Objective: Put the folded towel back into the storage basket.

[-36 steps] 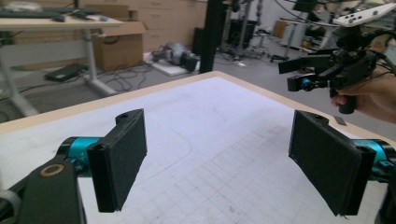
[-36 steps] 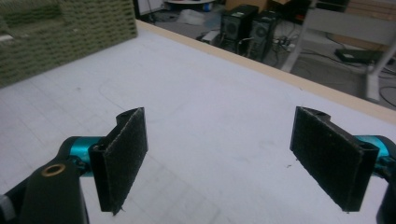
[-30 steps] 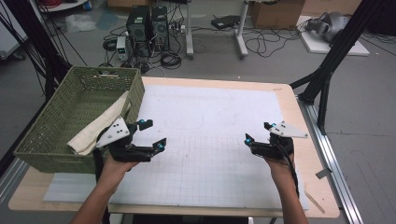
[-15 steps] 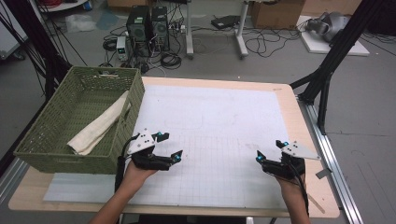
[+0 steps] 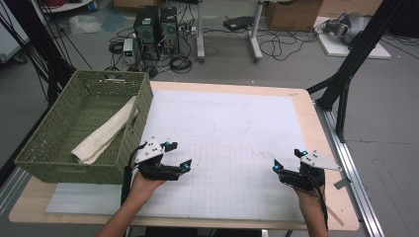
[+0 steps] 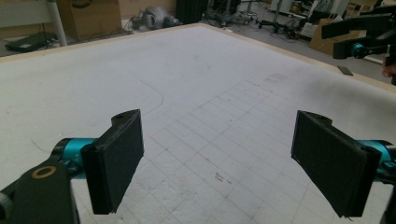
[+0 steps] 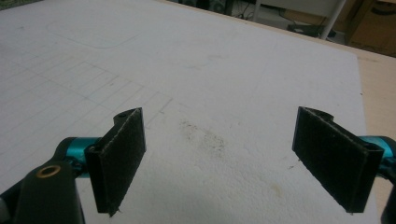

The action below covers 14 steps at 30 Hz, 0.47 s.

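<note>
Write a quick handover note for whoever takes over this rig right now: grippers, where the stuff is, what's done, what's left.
Left gripper: open, holding nothing, low over the white mat just right of the green basket.
Right gripper: open, holding nothing, over the mat's near right corner.
Folded cream towel: inside the basket, lying lengthwise, its far end resting up against the right wall.
Done: towel looks stowed in the basket; neither gripper touches it.
Left: probably nothing but parking the grippers; tuck the towel's raised end down if it should lie flat.
</note>
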Available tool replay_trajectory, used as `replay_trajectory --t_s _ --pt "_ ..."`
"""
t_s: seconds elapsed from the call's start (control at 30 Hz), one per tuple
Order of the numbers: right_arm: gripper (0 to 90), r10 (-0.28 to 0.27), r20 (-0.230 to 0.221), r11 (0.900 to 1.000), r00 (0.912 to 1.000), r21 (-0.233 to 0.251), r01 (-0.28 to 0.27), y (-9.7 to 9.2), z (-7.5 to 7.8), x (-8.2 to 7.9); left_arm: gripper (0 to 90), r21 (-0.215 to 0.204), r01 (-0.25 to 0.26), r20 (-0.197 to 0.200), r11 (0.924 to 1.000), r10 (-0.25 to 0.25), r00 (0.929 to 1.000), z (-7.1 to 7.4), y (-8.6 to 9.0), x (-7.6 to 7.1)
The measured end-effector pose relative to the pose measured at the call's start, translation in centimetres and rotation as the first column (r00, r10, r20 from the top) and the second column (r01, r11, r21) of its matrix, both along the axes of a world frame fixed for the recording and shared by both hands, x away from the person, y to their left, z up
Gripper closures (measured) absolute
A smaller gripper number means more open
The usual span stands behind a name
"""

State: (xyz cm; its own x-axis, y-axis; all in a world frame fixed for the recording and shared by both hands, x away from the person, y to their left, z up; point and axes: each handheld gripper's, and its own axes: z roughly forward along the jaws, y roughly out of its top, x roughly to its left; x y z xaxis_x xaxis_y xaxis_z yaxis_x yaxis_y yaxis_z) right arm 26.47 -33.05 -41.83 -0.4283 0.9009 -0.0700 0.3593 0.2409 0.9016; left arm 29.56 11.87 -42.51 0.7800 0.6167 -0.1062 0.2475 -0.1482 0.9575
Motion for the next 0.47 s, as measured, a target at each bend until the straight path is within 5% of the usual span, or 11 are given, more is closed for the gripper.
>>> replay_trajectory --t_s 0.47 --pt "15.7 0.003 -0.005 1.0000 1.0000 0.005 -0.003 -0.03 -0.10 0.12 17.4 0.010 -0.003 -0.008 0.9999 0.003 1.0000 -0.27 -0.17 0.13"
